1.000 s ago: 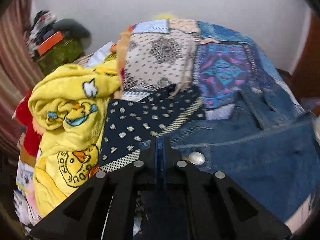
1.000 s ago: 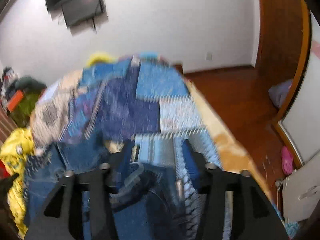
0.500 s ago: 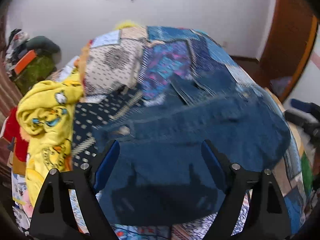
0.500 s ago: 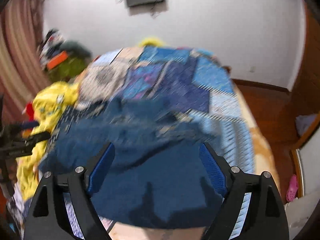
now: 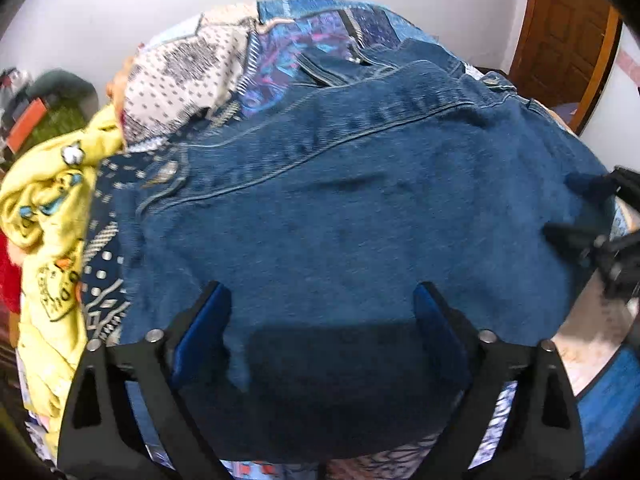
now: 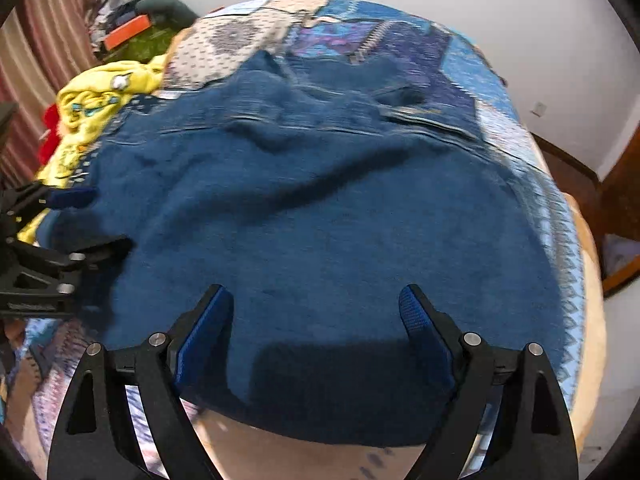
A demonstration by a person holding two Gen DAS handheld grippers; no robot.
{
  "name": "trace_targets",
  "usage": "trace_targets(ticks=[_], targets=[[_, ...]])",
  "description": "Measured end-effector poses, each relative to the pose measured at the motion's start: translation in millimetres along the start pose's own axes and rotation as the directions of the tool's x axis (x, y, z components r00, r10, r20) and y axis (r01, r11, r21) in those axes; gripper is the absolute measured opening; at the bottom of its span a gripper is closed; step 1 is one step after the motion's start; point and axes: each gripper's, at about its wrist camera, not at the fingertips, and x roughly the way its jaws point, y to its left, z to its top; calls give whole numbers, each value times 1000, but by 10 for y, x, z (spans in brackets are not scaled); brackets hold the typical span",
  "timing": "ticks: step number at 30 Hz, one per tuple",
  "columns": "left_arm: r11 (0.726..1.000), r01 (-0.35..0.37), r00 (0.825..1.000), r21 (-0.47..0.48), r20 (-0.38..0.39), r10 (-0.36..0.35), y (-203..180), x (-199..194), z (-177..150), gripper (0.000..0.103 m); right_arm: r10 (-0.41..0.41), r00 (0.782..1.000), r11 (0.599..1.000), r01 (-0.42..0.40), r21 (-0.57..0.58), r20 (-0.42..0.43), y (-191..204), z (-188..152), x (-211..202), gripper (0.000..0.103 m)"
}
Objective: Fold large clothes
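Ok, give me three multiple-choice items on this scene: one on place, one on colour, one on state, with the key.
1. Where does the yellow blanket lie, seen from the left wrist camera?
A. left of the denim jacket
B. on top of it
C. on the floor

2. What colour are the pads on the left hand-held gripper?
A. red
B. blue
C. white

3. How do both hand-held grippers stand, including the right hand-held gripper?
A. open
B. shut on the jacket
C. shut on the quilt

A, heaped at the jacket's left edge; B, blue inner faces; A, fingers apart, holding nothing.
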Motion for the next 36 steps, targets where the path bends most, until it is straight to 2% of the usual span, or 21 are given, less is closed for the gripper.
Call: trace_targets(ticks=[2, 3, 4, 5, 10, 12, 13, 15, 17, 20, 23, 26, 28, 29, 30, 32, 36], targets=[[1000, 0, 1000, -19, 17, 0, 84, -17, -86, 102, 61, 998, 998, -61, 8, -1, -136, -59, -61, 86], [999, 12, 1000, -44, 21, -11, 135, -21, -120, 103, 51, 999, 999, -51, 13, 6, -141, -104, -98, 86], [997, 28, 999, -78, 21, -26, 204, -28, -164, 103, 6, 1000, 1000, -7, 22, 11, -177, -151, -143, 86], [994, 34, 999, -105, 22, -32, 267, -33, -195, 103, -30, 1000, 999, 30, 29, 8, -214, -196, -174, 91], [977, 0, 999, -214, 39, 9, 586, -145, -470, 103, -31, 999, 996, 31, 84, 6, -411, -359, -286, 95], [969, -42, 998, -243, 32, 51, 696, -190, -601, 103, -106, 994, 989, 107, 105, -17, -465, -407, -295, 97], [965, -42, 998, -258, 34, 52, 747, -219, -671, 103, -116, 993, 985, 119, 124, -32, -526, -443, -303, 99], [948, -36, 998, -315, 35, 50, 860, -293, -826, 103, -90, 995, 976, 98, 192, -49, -659, -525, -343, 99], [931, -50, 998, -361, 26, 63, 964, -362, -949, 103, -100, 994, 962, 110, 249, -51, -745, -602, -412, 99], [909, -89, 995, -407, 6, 100, 1075, -463, -1082, 103, -108, 993, 958, 115, 262, -41, -776, -653, -554, 99], [884, -67, 995, -463, 34, 93, 1153, -609, -1164, 103, -115, 993, 958, 114, 263, -11, -743, -664, -722, 99], [841, 48, 997, -538, 79, -7, 1173, -730, -1247, 103, -114, 993, 962, 103, 253, 28, -688, -631, -845, 99], [798, 160, 987, -581, 109, -118, 1150, -713, -1275, 103, -103, 994, 964, 88, 251, 46, -639, -609, -888, 99], [766, 222, 975, -604, 126, -183, 1136, -664, -1292, 103, -91, 994, 965, 75, 250, 53, -604, -597, -898, 99], [744, 257, 966, -616, 139, -218, 1114, -626, -1287, 103, -83, 995, 966, 67, 248, 56, -582, -586, -874, 99], [680, 340, 937, -650, 170, -306, 1085, -446, -1291, 103, -64, 996, 972, 49, 231, 59, -493, -558, -840, 99], [589, 394, 903, -705, 177, -391, 1071, -85, -1247, 95, -40, 998, 984, 30, 177, 53, -352, -502, -731, 99]])
